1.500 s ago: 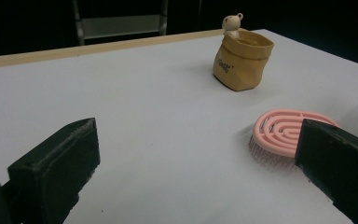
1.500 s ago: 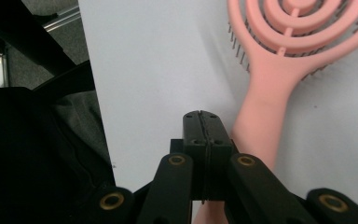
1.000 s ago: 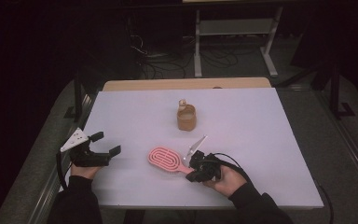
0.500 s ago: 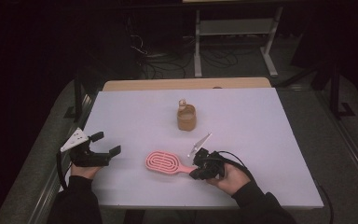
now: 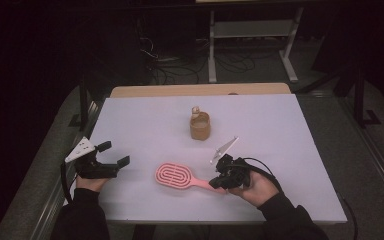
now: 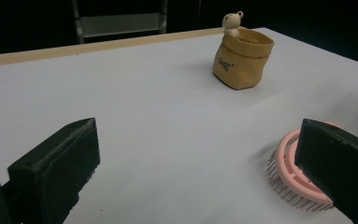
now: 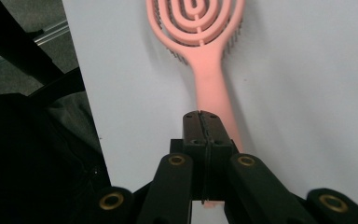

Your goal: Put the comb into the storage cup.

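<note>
Right gripper (image 5: 219, 181) clamped on the handle end of the pink hairbrush (image 5: 180, 177) in the high view, near the front edge of the white table (image 5: 290, 145); compared with a second ago, shifted leftward with the brush, head now nearer the left gripper (image 5: 114, 156), which waits wide with nothing between its jaws. Judged as a carry or drag under way. Brush lying flat, long axis across the table, head toward the left, handle toward the right hand; tan pouch (image 5: 199, 126) well behind. From the left gripper view: jaws spread, brush head (image 6: 289, 168) bristles down, just beyond the right-hand jaw. From the right gripper view: jaws pinched together over the handle (image 7: 214, 93), head pointing straight away.
</note>
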### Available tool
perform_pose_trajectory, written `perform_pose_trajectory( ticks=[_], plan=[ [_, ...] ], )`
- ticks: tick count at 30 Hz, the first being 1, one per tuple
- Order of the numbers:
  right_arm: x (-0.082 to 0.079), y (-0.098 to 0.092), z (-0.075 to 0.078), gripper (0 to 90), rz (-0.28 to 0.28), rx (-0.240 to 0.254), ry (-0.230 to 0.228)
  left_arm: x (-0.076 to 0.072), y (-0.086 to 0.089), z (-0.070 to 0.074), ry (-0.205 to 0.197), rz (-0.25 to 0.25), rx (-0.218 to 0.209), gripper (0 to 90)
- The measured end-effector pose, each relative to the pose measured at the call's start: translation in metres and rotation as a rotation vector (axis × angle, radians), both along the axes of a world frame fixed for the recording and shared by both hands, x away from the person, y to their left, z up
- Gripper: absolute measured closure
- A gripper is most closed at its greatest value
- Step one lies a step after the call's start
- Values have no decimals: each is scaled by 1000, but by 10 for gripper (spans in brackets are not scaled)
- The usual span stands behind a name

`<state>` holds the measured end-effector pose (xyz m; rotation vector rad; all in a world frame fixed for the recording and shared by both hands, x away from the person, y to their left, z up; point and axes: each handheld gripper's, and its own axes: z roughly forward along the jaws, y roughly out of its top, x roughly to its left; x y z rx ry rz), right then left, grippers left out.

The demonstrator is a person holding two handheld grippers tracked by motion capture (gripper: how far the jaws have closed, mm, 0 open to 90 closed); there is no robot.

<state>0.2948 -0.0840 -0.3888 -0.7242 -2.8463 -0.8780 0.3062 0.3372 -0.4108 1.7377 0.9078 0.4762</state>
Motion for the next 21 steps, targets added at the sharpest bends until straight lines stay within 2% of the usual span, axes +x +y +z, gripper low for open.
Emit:
perform_pose_trajectory(
  ticks=[5,10,17,21],
  plan=[
    [2,-6,10,885,-8,15,-15,0,0,0,1,1,-3,0],
    [5,-6,19,885,-13,4,-29,0,0,0,0,1,-5,0],
    [12,0,30,885,-9,2,-40,0,0,0,0,1,-5,0],
    [17,9,30,878,5,-19,-39,0,0,0,-1,0,-6,0]
  ],
)
